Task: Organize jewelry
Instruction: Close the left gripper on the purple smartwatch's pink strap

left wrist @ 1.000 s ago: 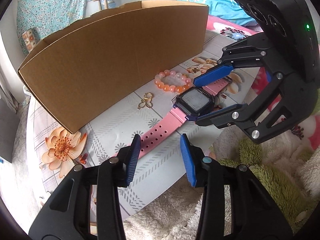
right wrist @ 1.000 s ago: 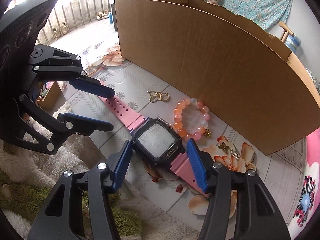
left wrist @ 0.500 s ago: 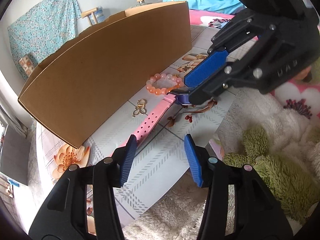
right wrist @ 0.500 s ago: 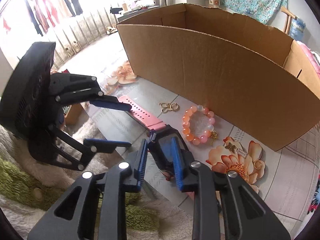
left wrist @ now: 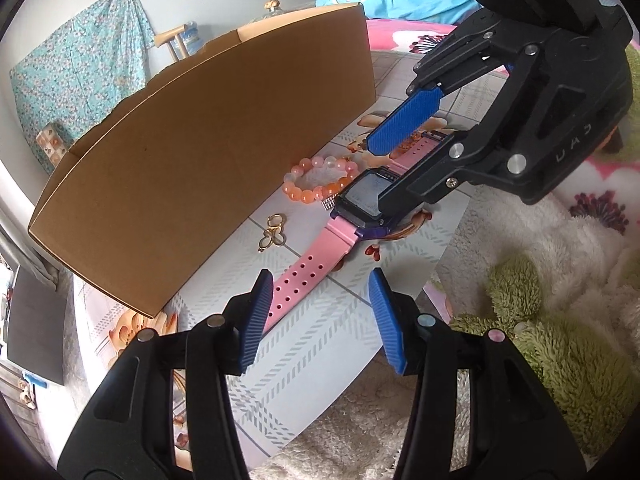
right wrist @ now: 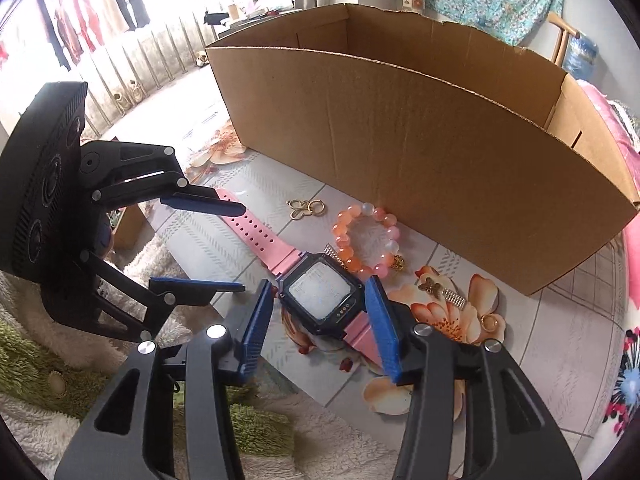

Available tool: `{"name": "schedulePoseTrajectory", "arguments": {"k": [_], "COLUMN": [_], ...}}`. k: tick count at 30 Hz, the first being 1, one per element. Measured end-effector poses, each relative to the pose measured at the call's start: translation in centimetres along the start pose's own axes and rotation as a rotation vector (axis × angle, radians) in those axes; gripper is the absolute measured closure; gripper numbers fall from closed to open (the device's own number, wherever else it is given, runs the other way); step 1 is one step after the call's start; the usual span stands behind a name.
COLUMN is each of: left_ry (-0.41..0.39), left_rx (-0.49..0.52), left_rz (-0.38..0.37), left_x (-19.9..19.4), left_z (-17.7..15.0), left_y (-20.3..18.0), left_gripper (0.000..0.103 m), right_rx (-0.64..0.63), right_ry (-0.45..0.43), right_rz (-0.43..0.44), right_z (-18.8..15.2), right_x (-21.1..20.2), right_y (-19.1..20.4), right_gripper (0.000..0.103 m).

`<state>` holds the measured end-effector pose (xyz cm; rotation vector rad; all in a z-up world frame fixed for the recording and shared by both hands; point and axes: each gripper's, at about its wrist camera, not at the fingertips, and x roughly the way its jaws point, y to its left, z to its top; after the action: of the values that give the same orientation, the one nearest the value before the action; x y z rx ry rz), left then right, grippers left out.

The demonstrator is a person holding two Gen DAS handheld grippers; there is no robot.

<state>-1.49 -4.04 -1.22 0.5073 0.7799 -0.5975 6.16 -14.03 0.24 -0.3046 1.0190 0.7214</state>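
watch face half-covered by right gripper lower finger, screen digits unreadable. Strap's far end hidden behind the upper pad; near end behind left gripper pad. cardboard box inside not visible.

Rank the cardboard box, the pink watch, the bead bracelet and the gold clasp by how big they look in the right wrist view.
1. cardboard box
2. pink watch
3. bead bracelet, though it lies a little farther from the camera than the watch
4. gold clasp
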Motion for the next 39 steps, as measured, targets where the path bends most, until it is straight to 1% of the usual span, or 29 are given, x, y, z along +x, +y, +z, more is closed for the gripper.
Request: {"name": "schedulePoseTrajectory", "arguments": {"k": [3,5,9,14,17,21,24,25,26,27,29,32,34,35,36,39], "left_ry": [0.002,0.003,0.003,0.001,0.001,-0.001,-0.003,-0.002,0.002,0.006,0.009,0.004,-0.001,-0.005,-0.005,-0.005], "left_rx": [-0.018,-0.03,-0.045,-0.019,0.015,0.056,0.07,0.072,0.075,0.077,0.073,0.046,0.069,0.085,0.096,0.097], "left_rz": [-0.013,-0.023,-0.033,-0.026,-0.014,-0.002,0.009,0.011,0.013,0.018,0.027,0.006,0.006,0.008,0.015,-0.003], "left_x": [0.1,0.5,0.6,0.7,0.7,0.8,0.8,0.8,0.8,0.9,0.8,0.6,0.5,0.4,0.4,0.2], "left_z": [0.0,0.2,0.2,0.6,0.7,0.9,0.9,0.9,0.9,0.9,0.8,0.6,0.5,0.4,0.4,0.1], "left_y": [0.3,0.5,0.8,0.5,0.1,-0.2,-0.3,-0.4,-0.4,-0.3,-0.1,0.4,0.2,0.0,-0.2,-0.1], "left_gripper": [0.056,0.055,0.055,0.055,0.055,0.055,0.056,0.06,0.07,0.074,0.091,0.096,0.098,0.1,0.1,0.1], "right_rx": [-0.053,-0.092,-0.149,-0.164,-0.137,-0.071,-0.029,-0.016,-0.004,0.007,0.025,0.065,0.077,0.08,0.082,0.097], "right_ry": [0.045,0.064,0.112,0.123,0.129,0.131,0.131,0.129,0.124,0.12,0.118,0.135,0.132,0.125,0.116,0.087], "right_rz": [-0.012,-0.02,-0.022,0.015,0.089,0.184,0.244,0.263,0.276,0.29,0.307,0.33,0.34,0.342,0.341,0.322], "right_z": [0.4,0.4,0.7,0.9,1.0,1.2,1.2,1.3,1.3,1.3,1.5,1.6,1.8,1.9,2.0,2.2], "right_x": [1.5,1.9,2.9,3.4,3.2,2.9,2.6,2.4,2.3,2.2,2.3,2.6,2.3,2.0,1.5,0.0], "right_y": [0.3,0.4,0.8,1.1,0.6,-0.3,-0.8,-0.9,-1.0,-1.1,-1.2,-1.7,-1.9,-2.0,-2.1,-3.1], "right_gripper": [0.055,0.053,0.051,0.053,0.053,0.053,0.053,0.053,0.053,0.053,0.053,0.052,0.052,0.052,0.052,0.052]}}
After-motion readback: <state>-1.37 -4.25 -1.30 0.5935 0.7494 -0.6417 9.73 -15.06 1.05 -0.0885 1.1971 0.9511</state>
